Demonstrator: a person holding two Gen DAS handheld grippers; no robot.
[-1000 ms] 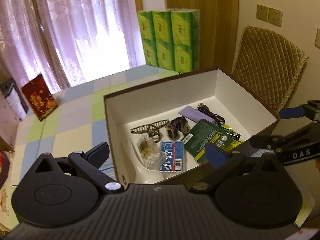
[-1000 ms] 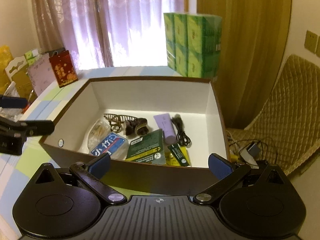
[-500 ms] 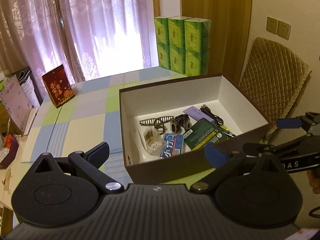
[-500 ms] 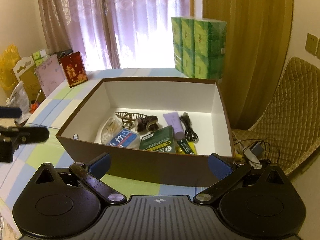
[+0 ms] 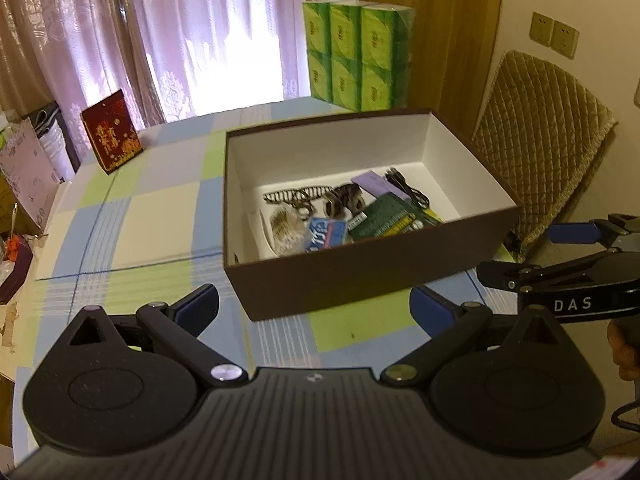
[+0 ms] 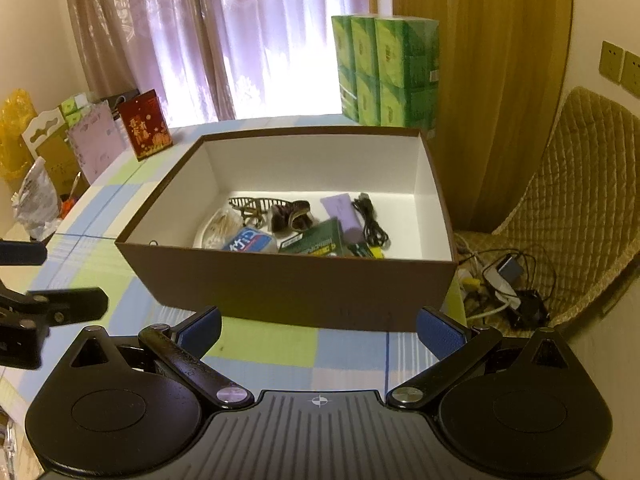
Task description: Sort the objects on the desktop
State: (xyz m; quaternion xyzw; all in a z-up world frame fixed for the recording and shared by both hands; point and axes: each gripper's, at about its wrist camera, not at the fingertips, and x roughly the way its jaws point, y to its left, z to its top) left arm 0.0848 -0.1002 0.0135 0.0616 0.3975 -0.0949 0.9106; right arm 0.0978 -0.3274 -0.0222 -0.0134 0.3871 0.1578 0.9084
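Both grippers had drawn back from the box over the preceding second, so that its near brown wall, formerly at the fingers, now stood clear of them on the checked worktop (image 5: 152,224). Left gripper (image 5: 314,306): jaws spread wide, nothing between the blue pads, hovering above the worktop just short of the box's near corner. Right gripper (image 6: 320,330): likewise spread wide and empty, facing the long side of the box; seen from the left wrist view it hung off the box's right end.

Brown box (image 6: 288,284), white inside, open at the top, resting on the worktop. Within it, gathered toward the near wall: a brown hair claw (image 6: 256,204), a dark scrunchie (image 6: 292,216), a lilac case (image 6: 340,208), a coiled black cable (image 6: 372,224), a green packet (image 6: 316,240), a blue-and-white tissue pack (image 6: 250,242) and a clear bag of cotton swabs (image 6: 220,226), the items touching or overlapping one another.

Beyond the box: stacked green tissue packs (image 6: 384,76) at the far edge of the worktop; a red card (image 6: 146,124) stood upright at the far left; a quilted chair (image 5: 544,136) to the right
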